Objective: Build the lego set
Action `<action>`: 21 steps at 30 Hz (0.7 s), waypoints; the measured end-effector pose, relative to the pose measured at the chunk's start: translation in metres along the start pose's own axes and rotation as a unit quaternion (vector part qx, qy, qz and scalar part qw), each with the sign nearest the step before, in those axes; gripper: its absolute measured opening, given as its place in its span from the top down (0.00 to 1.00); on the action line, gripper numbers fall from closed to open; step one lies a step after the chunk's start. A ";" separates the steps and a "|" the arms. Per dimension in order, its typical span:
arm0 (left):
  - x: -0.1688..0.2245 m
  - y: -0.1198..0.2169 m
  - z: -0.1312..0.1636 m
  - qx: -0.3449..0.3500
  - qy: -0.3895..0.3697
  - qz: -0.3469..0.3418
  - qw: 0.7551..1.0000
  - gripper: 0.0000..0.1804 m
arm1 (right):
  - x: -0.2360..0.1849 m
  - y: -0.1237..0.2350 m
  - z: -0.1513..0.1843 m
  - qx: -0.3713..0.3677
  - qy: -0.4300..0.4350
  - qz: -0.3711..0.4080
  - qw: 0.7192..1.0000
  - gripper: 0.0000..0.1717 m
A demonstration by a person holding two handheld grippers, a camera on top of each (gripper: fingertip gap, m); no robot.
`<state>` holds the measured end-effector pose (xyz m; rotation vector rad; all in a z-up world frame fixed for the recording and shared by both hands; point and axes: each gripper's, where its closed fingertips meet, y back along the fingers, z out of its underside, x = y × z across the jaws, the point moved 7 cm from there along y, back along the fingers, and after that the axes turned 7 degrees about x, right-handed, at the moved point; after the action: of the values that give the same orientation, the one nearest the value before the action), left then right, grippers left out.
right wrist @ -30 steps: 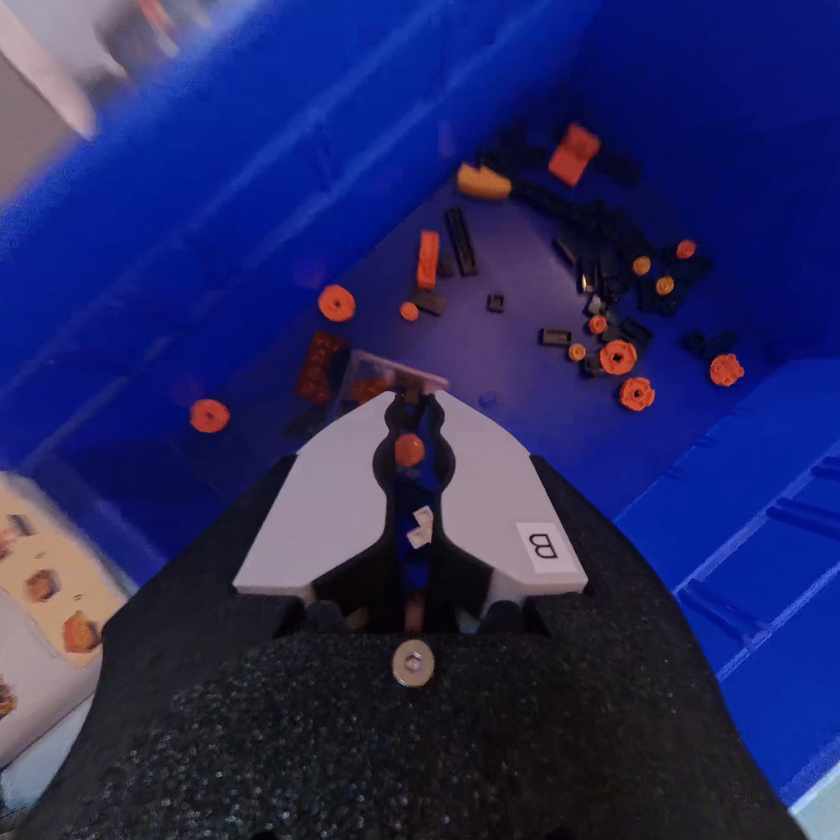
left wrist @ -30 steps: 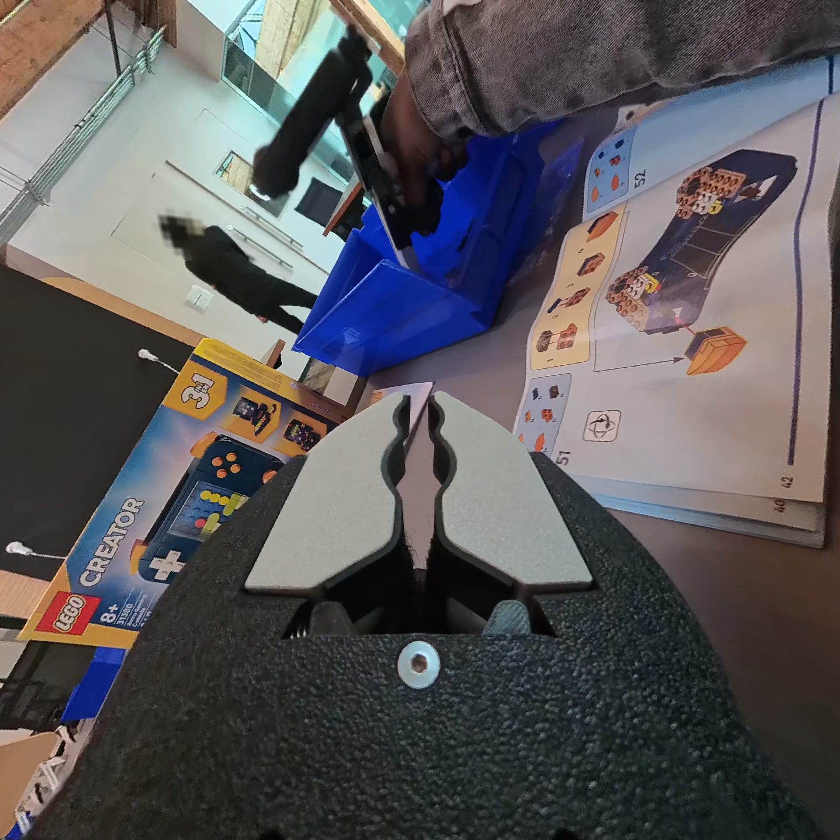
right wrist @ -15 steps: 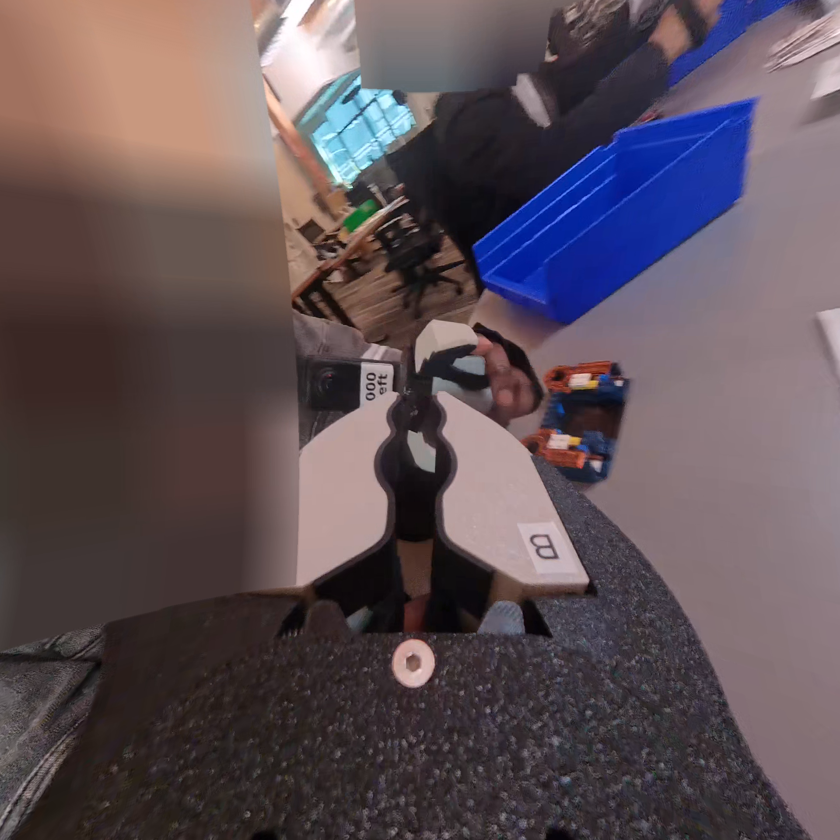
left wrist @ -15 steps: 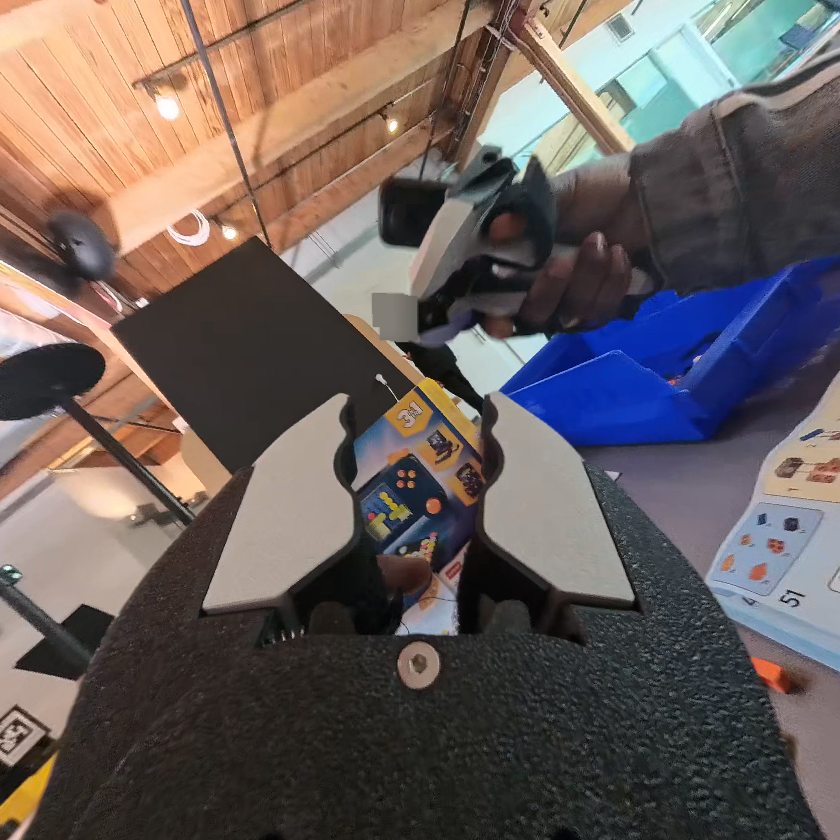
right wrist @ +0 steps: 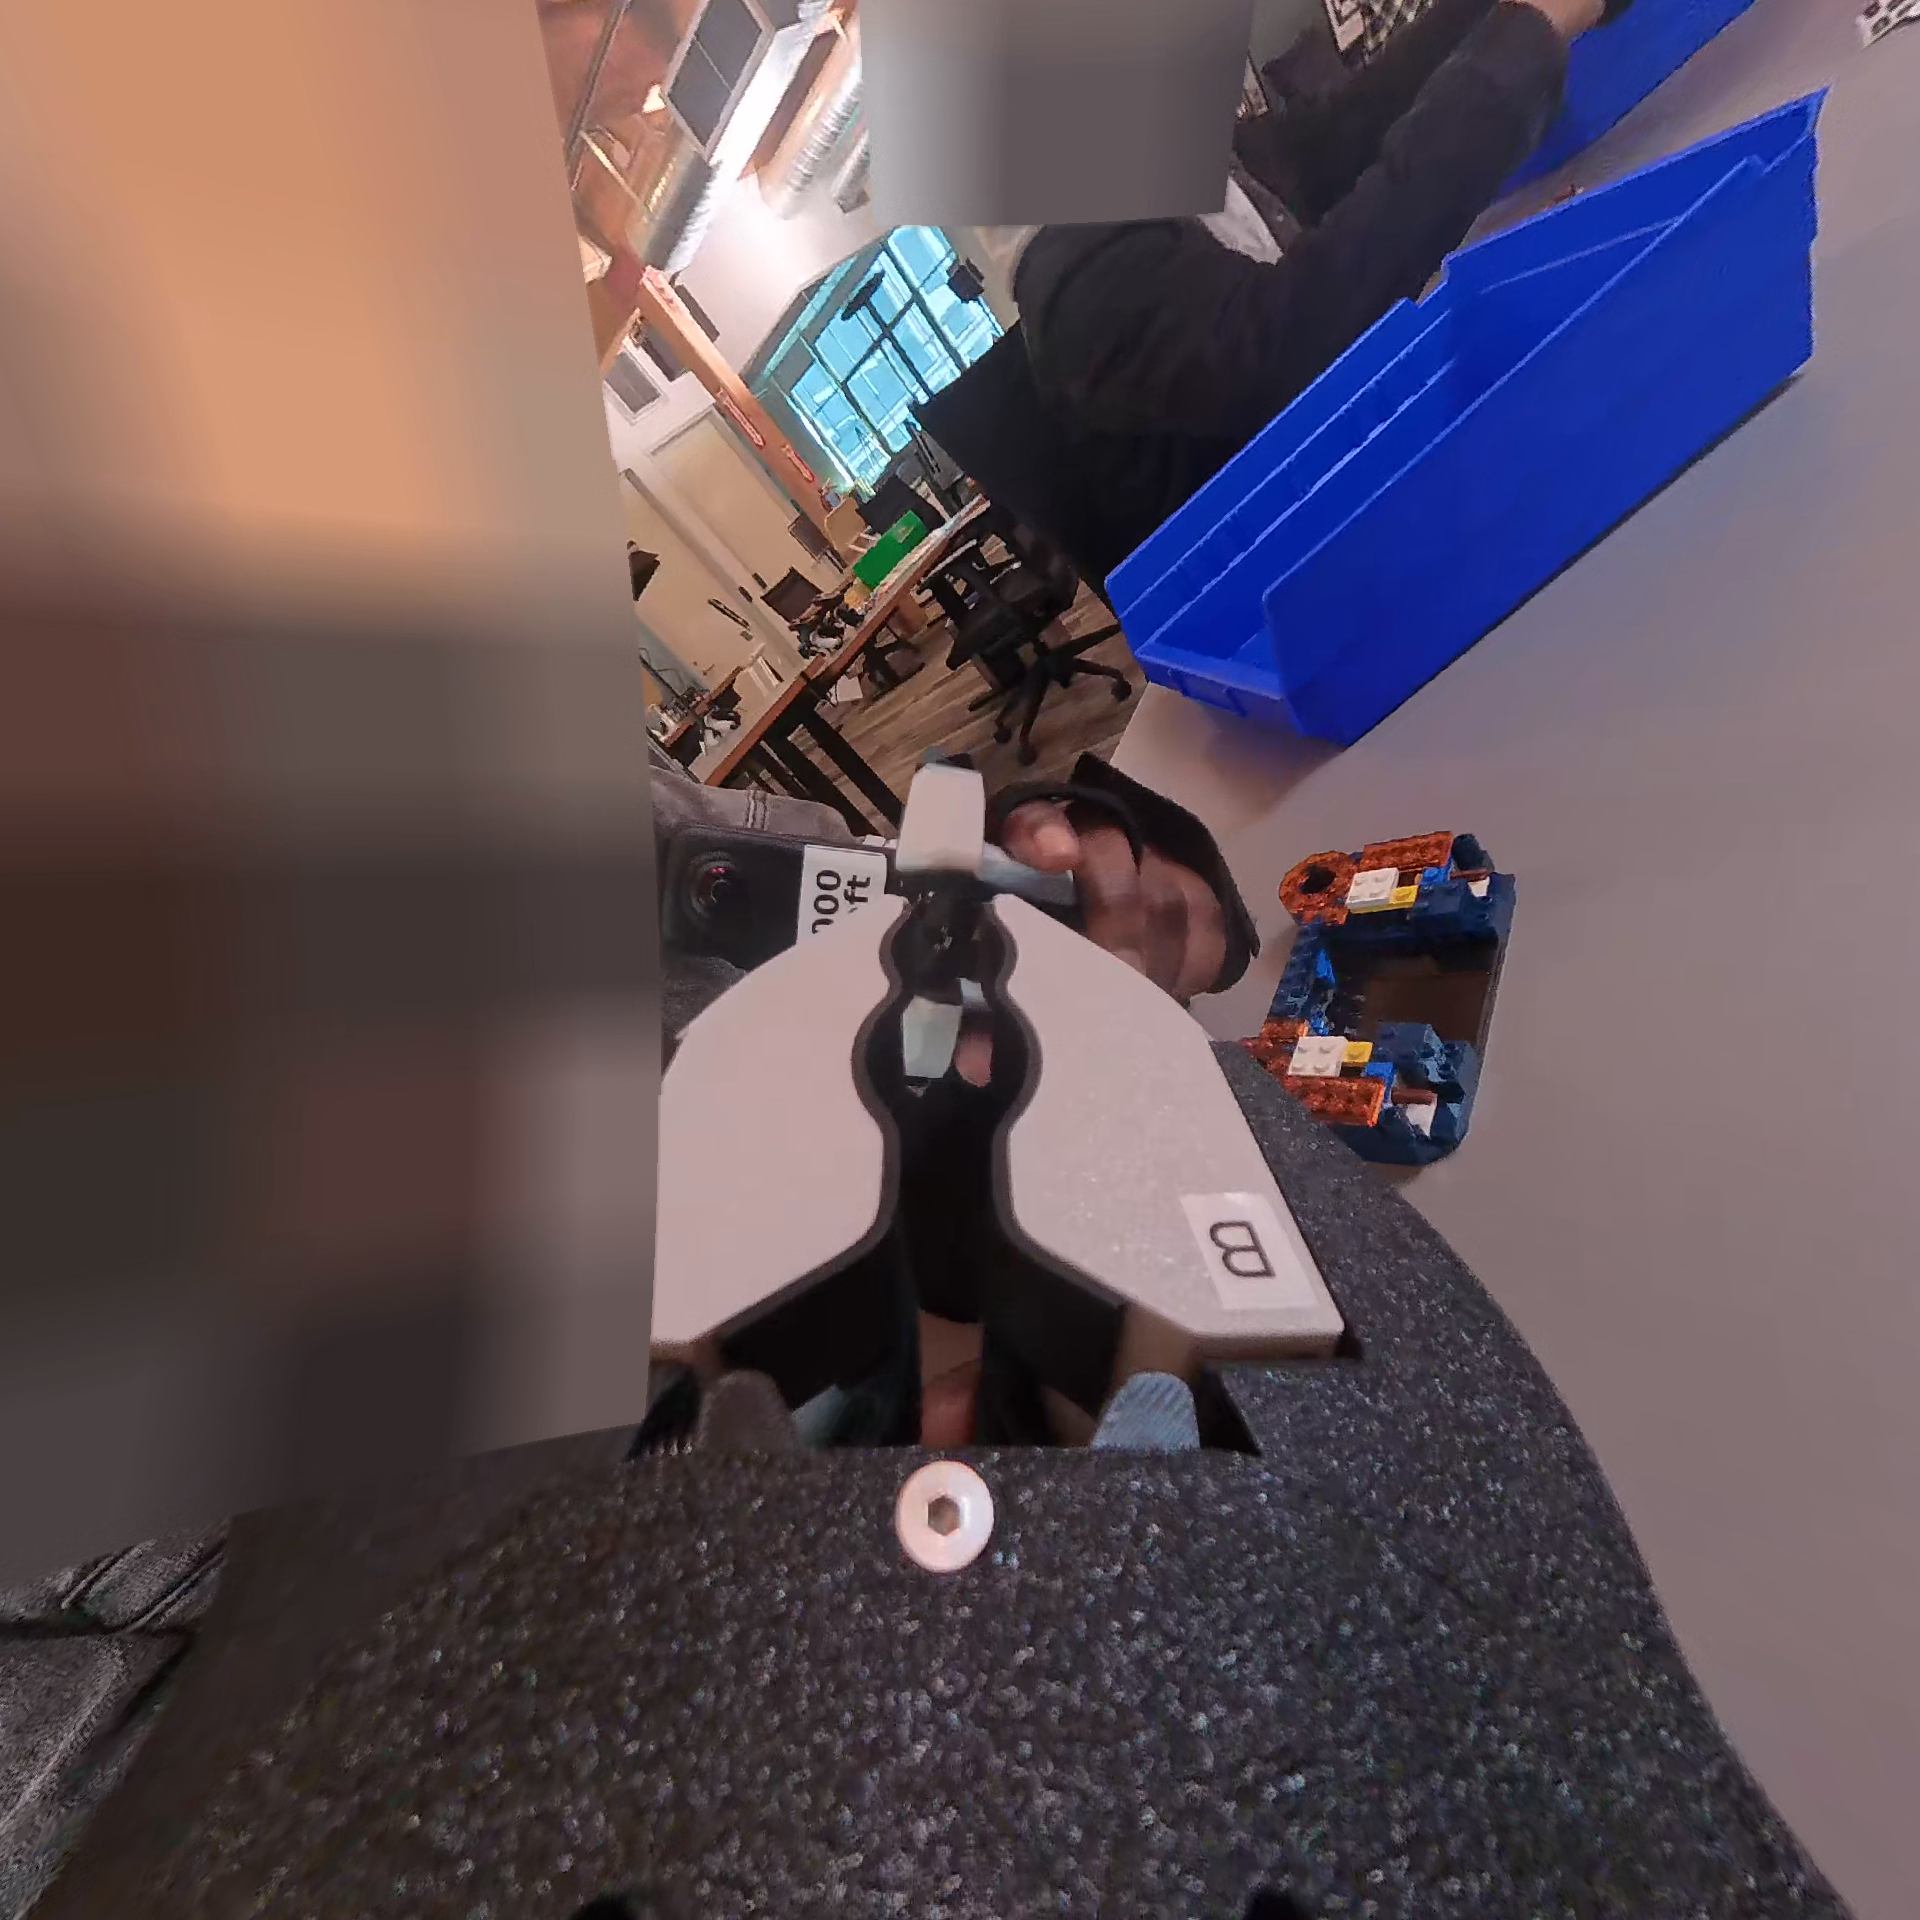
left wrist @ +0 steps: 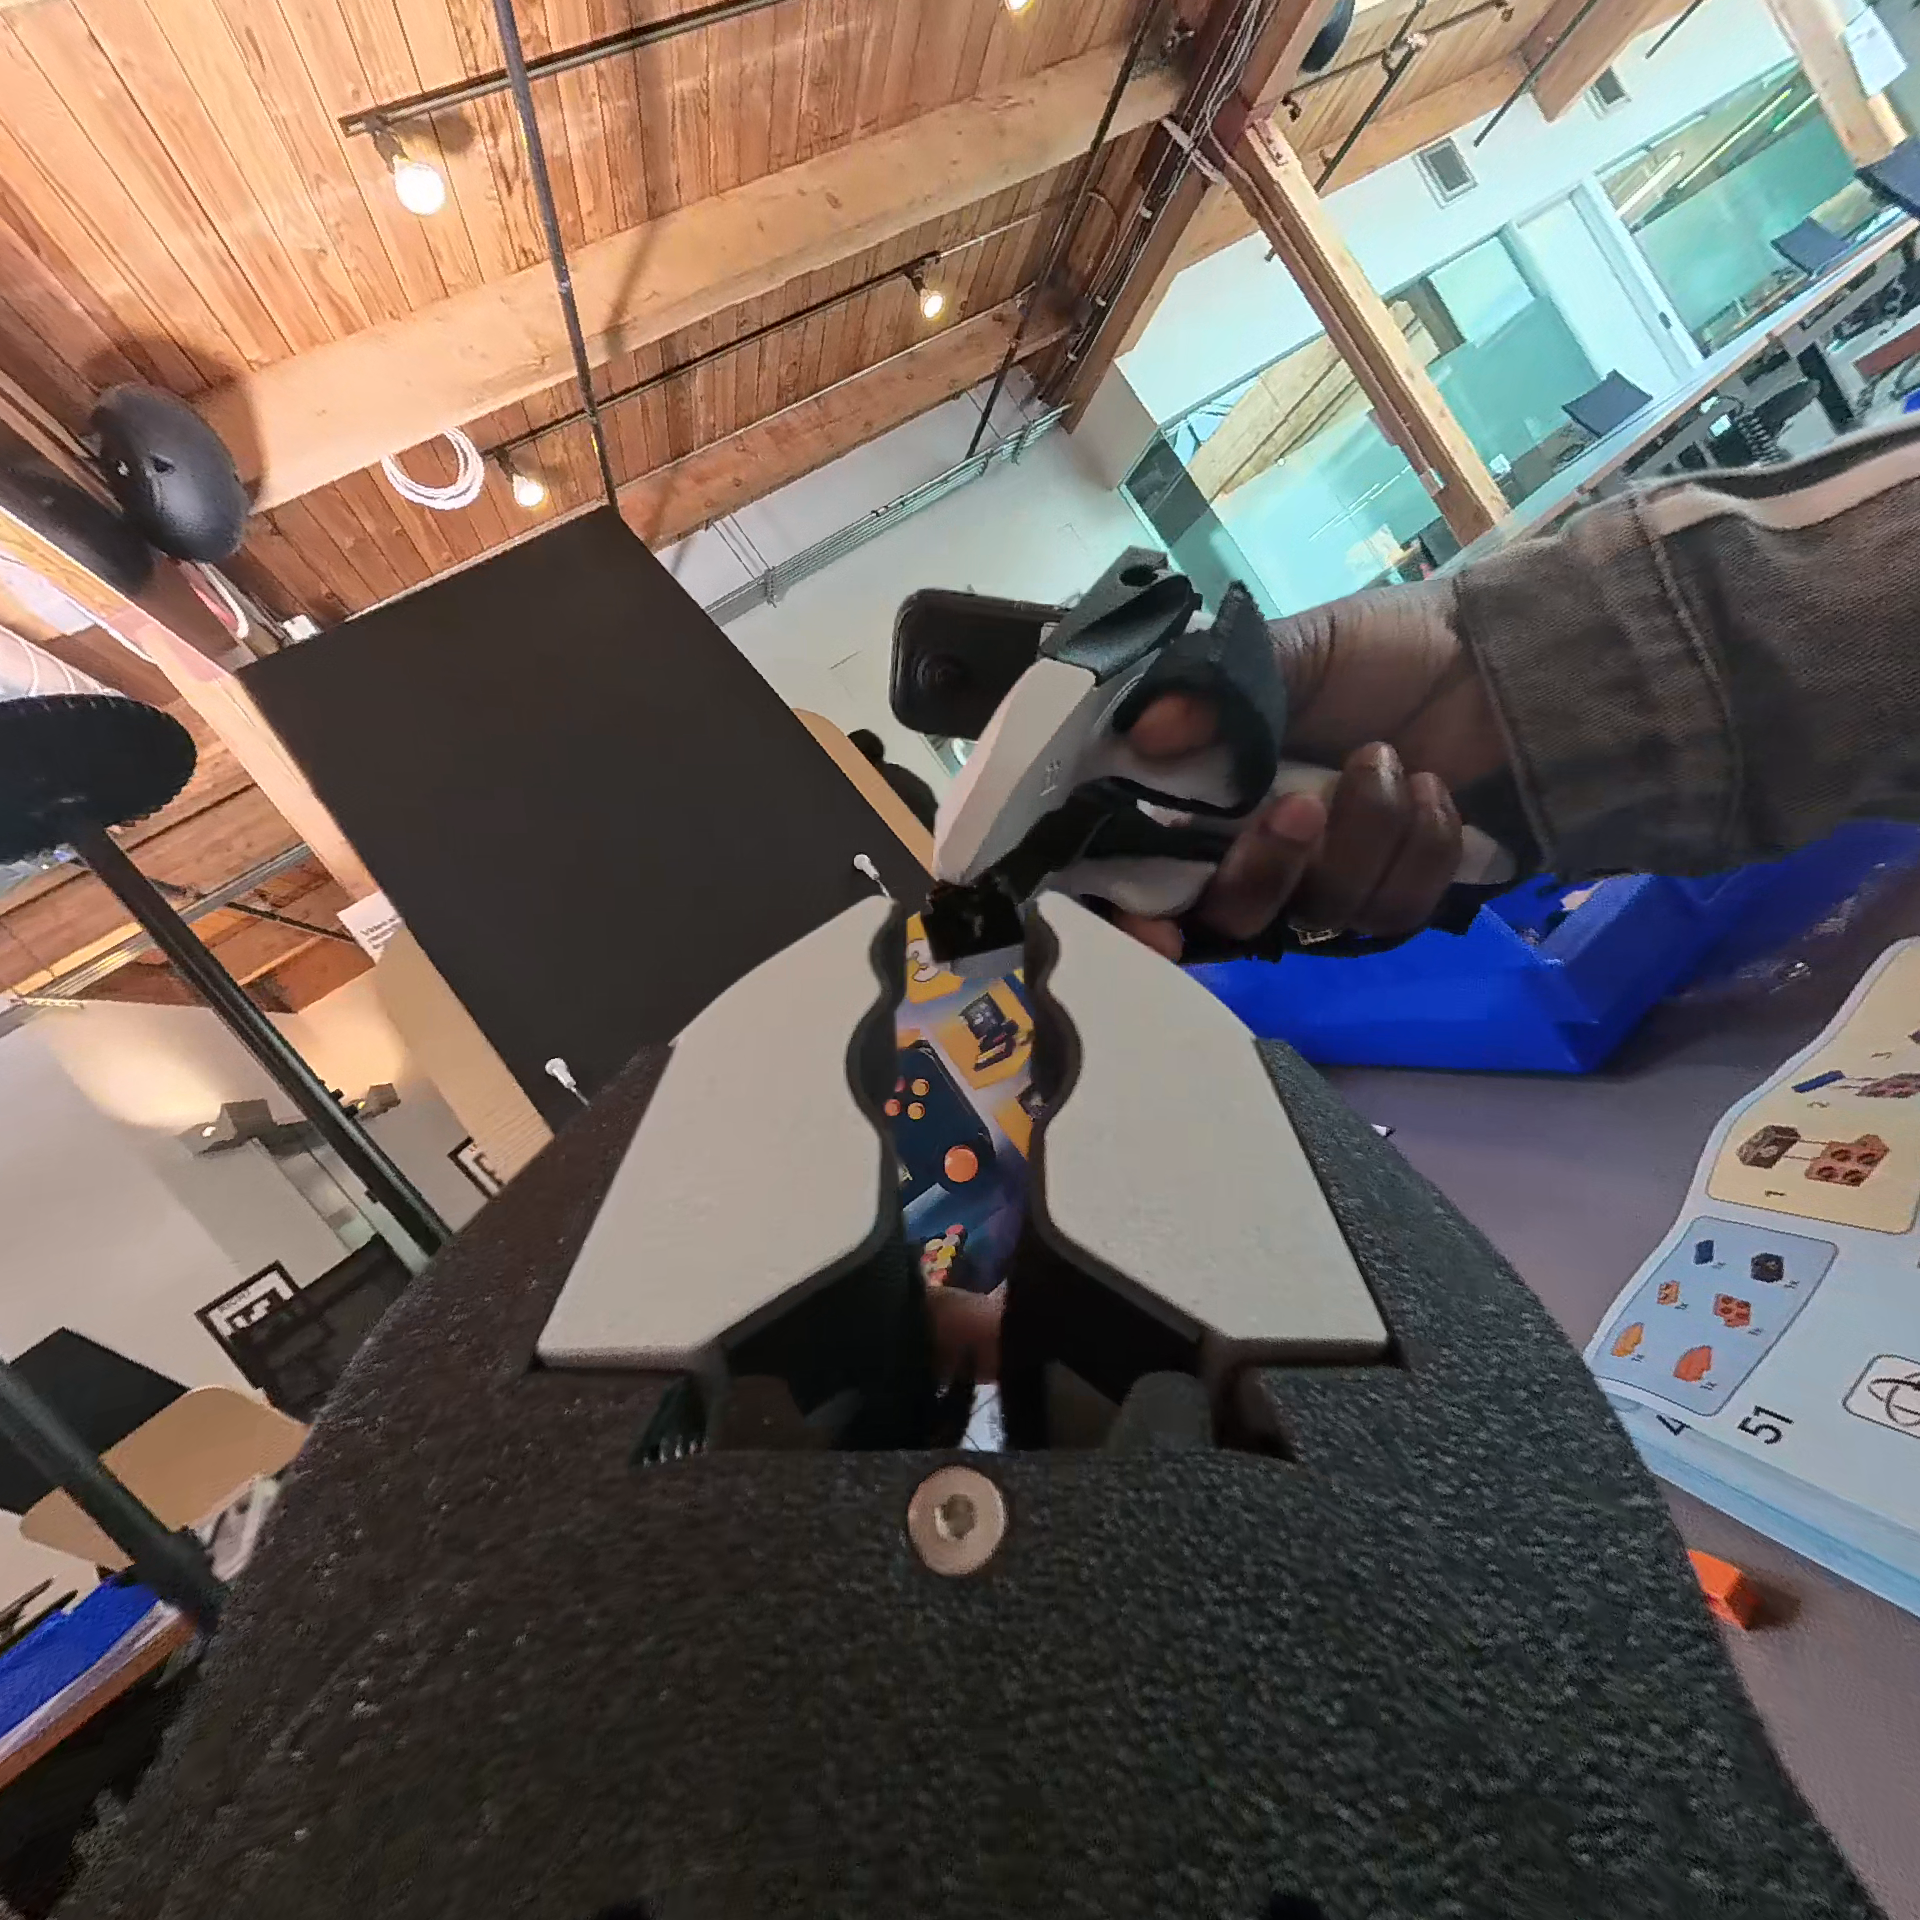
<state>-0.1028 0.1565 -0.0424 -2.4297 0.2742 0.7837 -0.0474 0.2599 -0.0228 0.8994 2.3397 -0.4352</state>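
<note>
My right gripper (right wrist: 943,920) is shut on a small black brick (right wrist: 940,938) and holds it in the air. In the left wrist view it comes in from the right, a hand on it, with the black brick (left wrist: 971,923) at its tip. My left gripper (left wrist: 961,914) is open, and its two fingertips stand either side of that brick. The brick lies close to the right fingertip, with a gap to the left one. In the right wrist view the left gripper's fingers (right wrist: 940,821) show end-on, above and below the brick.
A blue bin (left wrist: 1507,997) sits on the grey table (right wrist: 1662,1143) and also shows in the right wrist view (right wrist: 1507,499). An open instruction booklet (left wrist: 1766,1299) and a loose orange brick (left wrist: 1730,1600) lie at the right. A part-built blue and orange model (right wrist: 1392,997) lies nearby. A building-set box (left wrist: 956,1122) shows behind.
My right gripper left the blue bin and carried the black brick up to the left gripper. My left gripper rose from the table, opened wide, then narrowed around the brick.
</note>
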 end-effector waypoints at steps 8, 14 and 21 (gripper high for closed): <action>-0.005 -0.002 0.010 -0.057 -0.063 -0.025 0.996 0.91 | -0.001 0.008 -0.007 -0.033 0.122 0.141 0.982 0.91; -0.008 -0.004 0.016 -0.102 -0.130 -0.043 0.985 0.91 | -0.020 -0.012 -0.010 -0.108 0.289 0.275 0.911 0.91; -0.007 -0.005 0.018 -0.113 -0.143 -0.042 0.982 0.91 | -0.020 -0.026 -0.007 -0.145 0.335 0.334 0.869 0.93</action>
<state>-0.1151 0.1711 -0.0486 -2.4726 -0.0307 1.1640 -0.0563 0.2345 -0.0031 1.8088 2.3349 0.5937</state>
